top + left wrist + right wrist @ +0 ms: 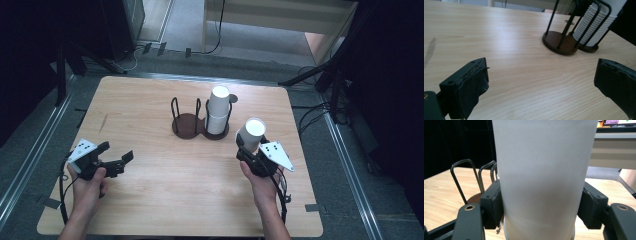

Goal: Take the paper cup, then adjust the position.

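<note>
Dim, soft overhead light; dark surroundings

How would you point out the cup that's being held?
Start at the wooden table and find the wire cup holder near its middle. To its right, the right gripper clamps a single white cup; unlike the stack in the holder, it is off the table, upside down.

Your left gripper [541, 85] hangs low over the wooden tabletop [499, 40] with its two black jaws spread wide and nothing between them. Toward the tabletop's far right corner you see the dark wire cup holder [560, 43], its near ring empty, and a stack of white cups [596, 23] standing in its far ring.
</note>
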{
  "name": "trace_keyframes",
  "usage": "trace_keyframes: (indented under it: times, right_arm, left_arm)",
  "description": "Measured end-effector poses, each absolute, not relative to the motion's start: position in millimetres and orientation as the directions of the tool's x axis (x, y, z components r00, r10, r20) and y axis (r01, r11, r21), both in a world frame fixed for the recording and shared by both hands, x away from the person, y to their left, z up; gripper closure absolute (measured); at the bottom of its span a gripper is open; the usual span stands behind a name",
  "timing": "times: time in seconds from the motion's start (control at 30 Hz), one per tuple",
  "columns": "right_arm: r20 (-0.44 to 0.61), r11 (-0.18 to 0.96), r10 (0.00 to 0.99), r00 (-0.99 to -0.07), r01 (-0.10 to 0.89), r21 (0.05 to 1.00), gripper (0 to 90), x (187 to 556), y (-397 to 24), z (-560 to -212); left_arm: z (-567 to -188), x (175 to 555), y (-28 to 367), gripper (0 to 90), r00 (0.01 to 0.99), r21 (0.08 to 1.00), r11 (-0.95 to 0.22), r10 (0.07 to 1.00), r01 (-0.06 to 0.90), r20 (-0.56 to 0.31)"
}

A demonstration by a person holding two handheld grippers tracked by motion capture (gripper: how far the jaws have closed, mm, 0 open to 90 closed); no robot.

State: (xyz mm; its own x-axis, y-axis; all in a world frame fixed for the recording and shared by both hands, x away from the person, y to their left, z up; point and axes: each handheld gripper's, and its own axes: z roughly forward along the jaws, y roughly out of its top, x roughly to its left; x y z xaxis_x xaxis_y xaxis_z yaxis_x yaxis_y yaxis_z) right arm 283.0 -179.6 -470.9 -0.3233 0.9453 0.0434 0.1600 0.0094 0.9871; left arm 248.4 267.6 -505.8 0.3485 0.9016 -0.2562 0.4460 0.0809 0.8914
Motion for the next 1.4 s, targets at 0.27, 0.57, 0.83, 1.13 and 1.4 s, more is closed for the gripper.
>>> trace_keyframes:
  times: [0.27, 0.57, 0.83, 1.13, 1.4]
  right_arm:
    - [0.005, 0.054, 0.941, -0.338, 0.166, 0.985, 31.7, 277, -171, -475]
    - [-0.039, 0.111, 0.928, -0.371, 0.176, 0.978, 31.4, 271, -152, -486]
    - [-0.118, 0.192, 0.923, -0.365, 0.173, 0.966, 31.1, 268, -142, -493]
    - [-0.226, 0.293, 0.900, -0.372, 0.135, 0.947, 31.0, 263, -126, -494]
    - [-0.389, 0.440, 0.844, -0.370, 0.062, 0.896, 30.8, 252, -109, -500]
  left_arm:
    - [-483, 262, 231, 0.0, 0.429, 0.898, 0.084, 0.857, 0.432, -0.286]
    - [-475, 261, 196, 0.0, 0.520, 0.899, -0.038, 0.826, 0.437, -0.218]
    - [-473, 257, 178, 0.0, 0.563, 0.900, -0.061, 0.797, 0.432, -0.216]
    - [-460, 251, 163, 0.0, 0.630, 0.901, -0.061, 0.735, 0.429, -0.250]
    - [-456, 247, 150, 0.0, 0.685, 0.907, -0.115, 0.695, 0.405, -0.217]
